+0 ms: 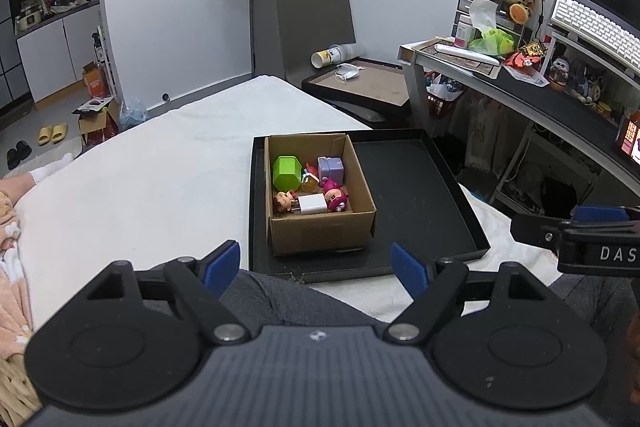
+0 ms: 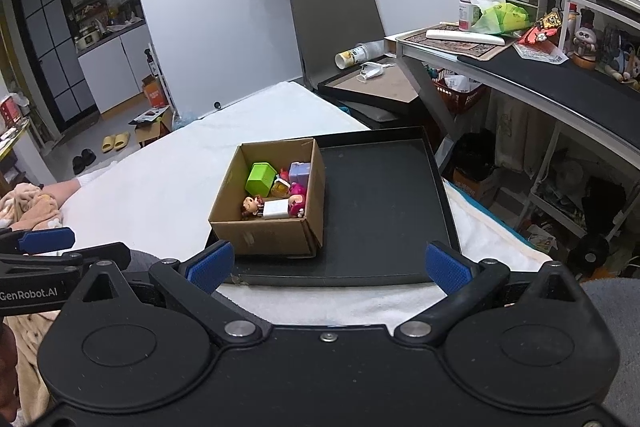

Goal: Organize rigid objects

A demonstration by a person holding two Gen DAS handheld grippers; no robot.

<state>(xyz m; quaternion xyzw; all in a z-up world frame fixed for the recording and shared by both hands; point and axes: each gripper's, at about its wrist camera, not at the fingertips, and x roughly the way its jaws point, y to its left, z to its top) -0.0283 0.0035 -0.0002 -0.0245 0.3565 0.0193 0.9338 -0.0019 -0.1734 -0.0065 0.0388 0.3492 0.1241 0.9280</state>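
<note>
While both grippers hang back at the near edge of the bed, the cardboard box point(image 1: 320, 195) sits in the left part of the black tray point(image 1: 420, 187), which lies on the white bed cover point(image 1: 160, 167). The left gripper point(image 1: 320, 267) has its blue-padded fingers point(image 1: 224, 265) spread wide with nothing between them; the box lies beyond the fingertips, far of them and roughly centred in the gap, well apart from either pad. The right gripper point(image 2: 328, 267) is likewise wide open and holds nothing; from its own camera the box stands beyond its left finger, with the bare tray floor ahead of the gap.

Inside the box lie a green block point(image 1: 286, 173) at the far left, a lilac cube point(image 1: 331, 169) at the far right, a white charger point(image 1: 313, 205) near the front wall, a small brown-haired figure point(image 1: 283, 202) just left of it, and a pink figure point(image 1: 335, 199) just right of it. A small yellowish item point(image 1: 309, 183) sits among them, too crowded to make out.

To the right stands a cluttered desk point(image 2: 540, 67), and a grey chair point(image 2: 336, 23) stands beyond the bed.
</note>
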